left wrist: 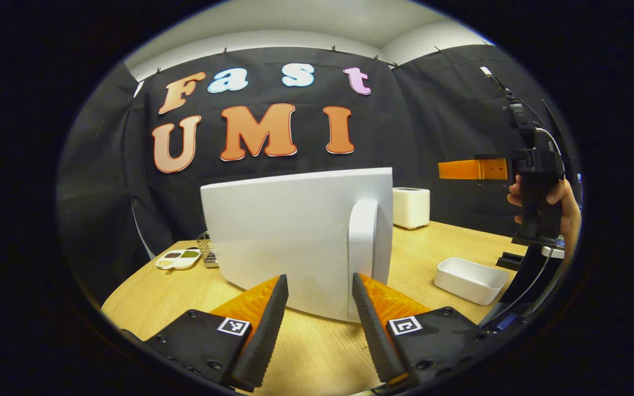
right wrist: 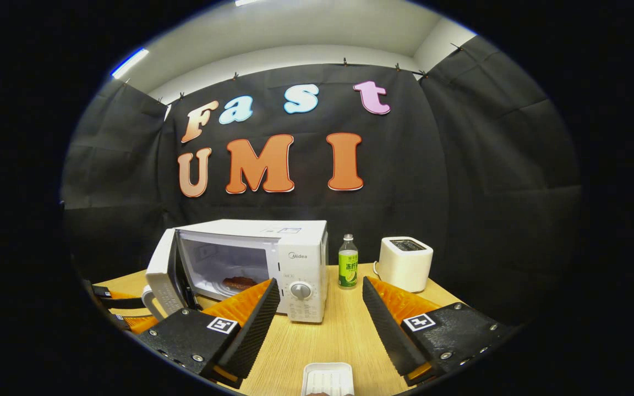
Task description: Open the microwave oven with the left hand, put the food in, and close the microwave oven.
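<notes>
Microwave (right wrist: pixel 251 264) sits on the table (right wrist: pixel 328 341), door (right wrist: pixel 160 275) swung open to its left side, food (right wrist: pixel 239 282) already on the plate inside. So we judge only the closing is left.

In the left gripper view the door (left wrist: pixel 300 236) faces us, white outer panel with the handle (left wrist: pixel 362 253) upright near its right edge. Left gripper (left wrist: pixel 320 308) is spread, holding nothing; the handle stands just beyond its right-hand finger, not between the fingers, apparently not touching. The door's lower edge runs across the gap.

Handling, as we judge it: the door is stiff, hinged, light to swing, smooth plastic so pads may slip. Best to push flat on the panel near the handle side, far from the hinge, or hook the handle. The oven could slide on the wood if shoved hard.

Right gripper (right wrist: pixel 320 324) is spread and empty too, hanging back from the oven, an empty white tray (right wrist: pixel 328 378) below it. Bottle (right wrist: pixel 348 262) and toaster (right wrist: pixel 405 263) stand right of the oven, clear of the door.
</notes>
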Demonstrator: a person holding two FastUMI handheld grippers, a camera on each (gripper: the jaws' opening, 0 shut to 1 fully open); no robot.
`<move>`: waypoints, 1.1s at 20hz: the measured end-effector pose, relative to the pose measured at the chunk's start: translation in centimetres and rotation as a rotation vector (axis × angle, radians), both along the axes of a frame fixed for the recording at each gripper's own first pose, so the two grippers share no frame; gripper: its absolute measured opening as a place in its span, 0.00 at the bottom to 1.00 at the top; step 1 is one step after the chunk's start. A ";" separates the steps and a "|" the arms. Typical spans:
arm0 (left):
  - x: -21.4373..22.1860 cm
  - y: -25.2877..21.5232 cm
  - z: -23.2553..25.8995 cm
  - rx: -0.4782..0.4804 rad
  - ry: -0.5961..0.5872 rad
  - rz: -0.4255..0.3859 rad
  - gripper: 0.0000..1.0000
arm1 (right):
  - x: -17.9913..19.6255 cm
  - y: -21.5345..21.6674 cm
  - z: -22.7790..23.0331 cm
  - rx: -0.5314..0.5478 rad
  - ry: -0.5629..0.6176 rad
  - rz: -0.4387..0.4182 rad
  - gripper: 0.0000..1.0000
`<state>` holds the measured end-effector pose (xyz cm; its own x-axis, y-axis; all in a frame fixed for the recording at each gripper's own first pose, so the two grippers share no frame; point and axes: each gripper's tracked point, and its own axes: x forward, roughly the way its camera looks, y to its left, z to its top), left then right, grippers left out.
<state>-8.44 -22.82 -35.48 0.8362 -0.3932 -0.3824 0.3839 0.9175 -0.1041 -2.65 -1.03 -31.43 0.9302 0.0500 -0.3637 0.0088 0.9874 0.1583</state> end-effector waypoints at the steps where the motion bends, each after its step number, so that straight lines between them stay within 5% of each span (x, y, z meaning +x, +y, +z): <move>1: 0.4 -0.9 0.0 -0.011 0.001 -0.005 0.76 | -0.1 -0.4 0.0 0.003 0.002 -0.001 0.94; 6: 2.4 -4.6 -1.6 -0.058 0.053 -0.001 0.19 | -0.2 -2.7 -0.3 -0.011 0.000 -0.005 0.94; 9: 3.5 -6.2 -2.1 -0.097 0.077 -0.018 0.05 | -0.1 -3.8 -0.4 0.002 -0.002 -0.021 0.94; 22: 10.6 -11.9 -4.9 -0.041 0.083 -0.032 0.05 | 0.0 -8.1 -1.7 0.016 0.008 -0.077 0.94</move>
<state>2.17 -34.69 -40.37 0.7891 -0.4362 -0.4326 0.4017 0.8991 -0.1739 -2.69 -9.09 -33.12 0.9285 -0.0158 -0.3710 0.0861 0.9810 0.1739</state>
